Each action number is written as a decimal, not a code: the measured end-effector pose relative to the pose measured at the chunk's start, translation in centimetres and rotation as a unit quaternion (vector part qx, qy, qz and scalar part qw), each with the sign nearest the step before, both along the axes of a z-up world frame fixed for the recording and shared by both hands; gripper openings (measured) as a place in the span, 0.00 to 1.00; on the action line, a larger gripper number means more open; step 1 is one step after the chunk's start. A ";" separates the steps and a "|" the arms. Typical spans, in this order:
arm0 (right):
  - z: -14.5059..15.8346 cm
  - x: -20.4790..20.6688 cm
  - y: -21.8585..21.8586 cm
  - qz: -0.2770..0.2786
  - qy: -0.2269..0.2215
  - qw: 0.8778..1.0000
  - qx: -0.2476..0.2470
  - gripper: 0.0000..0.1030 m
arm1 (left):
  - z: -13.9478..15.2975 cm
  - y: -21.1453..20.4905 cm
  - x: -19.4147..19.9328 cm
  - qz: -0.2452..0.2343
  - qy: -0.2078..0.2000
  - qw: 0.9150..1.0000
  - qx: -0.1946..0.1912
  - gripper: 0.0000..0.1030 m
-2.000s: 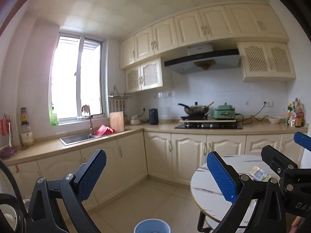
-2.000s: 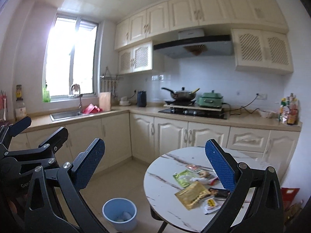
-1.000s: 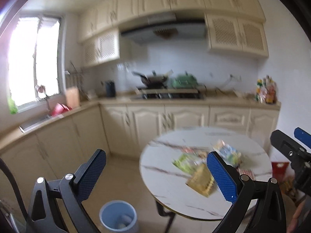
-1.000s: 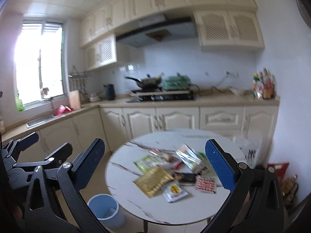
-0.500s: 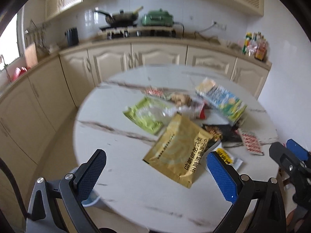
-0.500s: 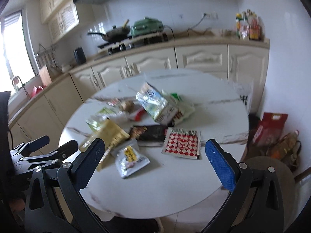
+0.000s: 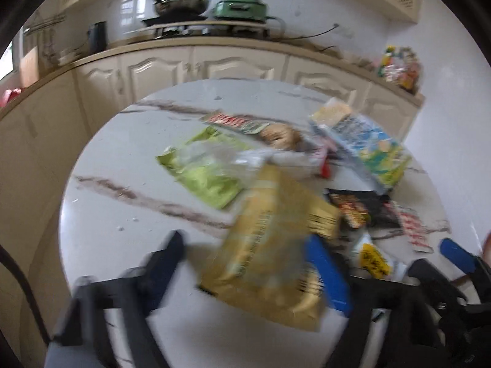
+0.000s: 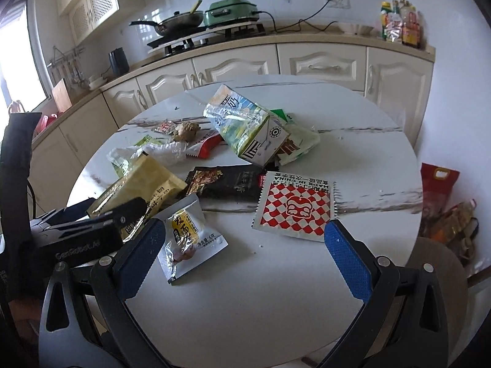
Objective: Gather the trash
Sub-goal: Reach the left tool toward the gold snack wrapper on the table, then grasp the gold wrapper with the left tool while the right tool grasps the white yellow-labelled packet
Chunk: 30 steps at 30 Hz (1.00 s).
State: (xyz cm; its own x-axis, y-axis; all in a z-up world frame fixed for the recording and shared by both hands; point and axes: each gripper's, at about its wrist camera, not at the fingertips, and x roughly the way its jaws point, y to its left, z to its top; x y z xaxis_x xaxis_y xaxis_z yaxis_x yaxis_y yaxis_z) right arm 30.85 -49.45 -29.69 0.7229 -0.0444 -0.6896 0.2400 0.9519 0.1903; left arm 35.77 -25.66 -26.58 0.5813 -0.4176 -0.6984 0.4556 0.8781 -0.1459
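Snack wrappers litter a round white marble table (image 8: 245,300). In the blurred left wrist view a gold packet (image 7: 276,245) lies with its near end between the fingers of my left gripper (image 7: 245,263). Its jaws are closing; the right pad is at the packet's edge and the left pad stands apart from it. The right wrist view shows that gripper (image 8: 122,214) over the gold packet (image 8: 144,181). My right gripper (image 8: 242,245) hangs open above the table. A small white packet with a yellow label (image 8: 184,236) and a red-and-white checked packet (image 8: 294,205) lie just beyond its fingertips.
A crushed milk carton (image 8: 245,128), a black packet (image 8: 227,181) and a green packet (image 7: 205,171) lie farther back. Cream cabinets and a counter with a wok (image 8: 178,21) run behind. A red bag (image 8: 435,181) and a round stool (image 8: 435,263) stand on the right.
Both grippers have tipped down and come close over the table. The left jaws have narrowed around the gold packet's near end. The blue bin on the floor has left view.
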 end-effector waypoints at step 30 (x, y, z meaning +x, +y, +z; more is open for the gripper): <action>-1.6 4.5 6.1 0.125 0.046 0.988 -0.075 0.46 | 1.3 5.3 -4.7 -0.053 0.019 0.996 -0.068 0.14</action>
State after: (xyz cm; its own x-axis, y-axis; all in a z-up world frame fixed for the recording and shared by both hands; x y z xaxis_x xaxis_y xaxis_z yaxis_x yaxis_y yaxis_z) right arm 35.31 -43.39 -31.34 0.6588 0.0197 -0.7521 0.0043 0.9995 0.0300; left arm 31.11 -20.39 -25.30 0.5039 -0.5676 -0.6511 0.5360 0.7966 -0.2796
